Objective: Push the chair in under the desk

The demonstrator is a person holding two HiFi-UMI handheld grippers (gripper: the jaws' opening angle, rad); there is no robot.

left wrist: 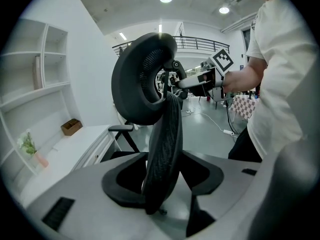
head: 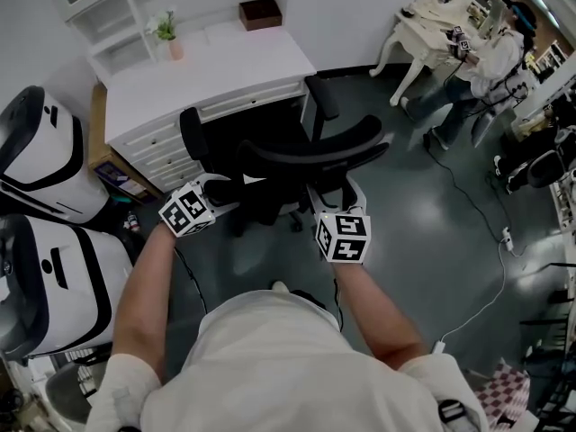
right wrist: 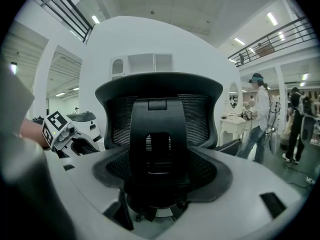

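Observation:
A black mesh office chair [head: 306, 149] stands facing the white desk [head: 216, 70], its seat partly under the desk top. Both grippers are at the chair's back. My left gripper [head: 211, 189] is at the left edge of the backrest. In the left gripper view the backrest edge [left wrist: 162, 149] runs between the wide jaws of the left gripper [left wrist: 162, 184], with a gap at each pad. My right gripper [head: 337, 198] is behind the backrest. Its jaws [right wrist: 160, 176] straddle the black centre spine [right wrist: 159, 134], and mesh shows on both sides of the spine.
Two white machines [head: 40, 156] [head: 54, 282] stand close on the left. A potted plant [head: 168, 34] and a brown box [head: 261, 13] sit on the desk. At the back right a person [head: 490, 61] stands by a white dressing table [head: 423, 27]. A cable [head: 490, 241] trails over the grey floor.

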